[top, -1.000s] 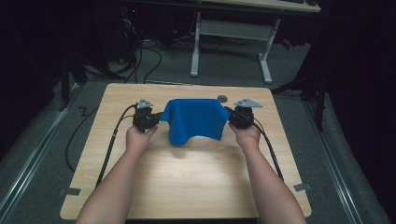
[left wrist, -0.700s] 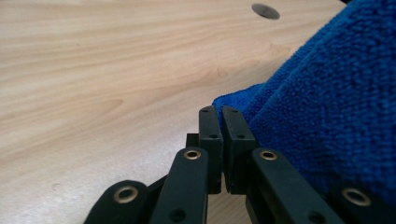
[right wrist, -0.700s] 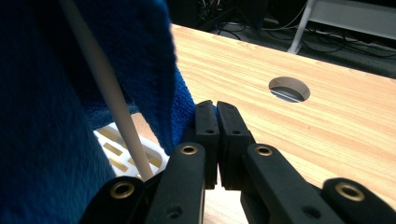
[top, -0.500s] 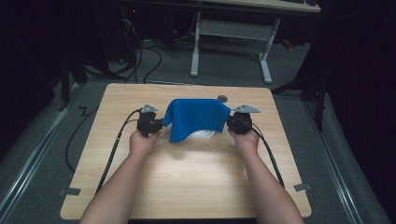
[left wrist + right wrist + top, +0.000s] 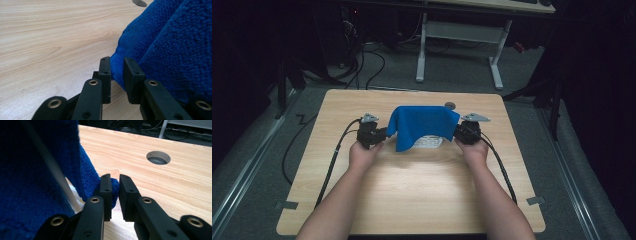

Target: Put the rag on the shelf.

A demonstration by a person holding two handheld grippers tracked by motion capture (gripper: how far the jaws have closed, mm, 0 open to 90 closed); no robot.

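my two forearms come in from the near edge of the surface (image 5: 412,200) and run forward, a little toward each other, with both hands low over the wood at about the same distance from me. my left hand (image 5: 363,152) wraps the left gripper (image 5: 381,135) from behind and points it inward to the right; my right hand (image 5: 474,150) holds the right gripper (image 5: 460,131) and points it inward to the left, so the two face each other.

the blue cloth (image 5: 422,125) is between them, in the far half of the surface, draped in a hump over something white (image 5: 429,142) that i cannot identify.

in the left gripper view, the left corner of the blue cloth (image 5: 117,67) sits in the gap of the left gripper (image 5: 117,70). its jaws have just been opening and now stand a little apart, so the corner is released, not pinched. in the right gripper view it is the same: the right gripper (image 5: 115,187) has just been opening, and the other corner (image 5: 114,185) lies loose between the jaws.

a round hole (image 5: 158,157) is in the surface beyond the cloth.
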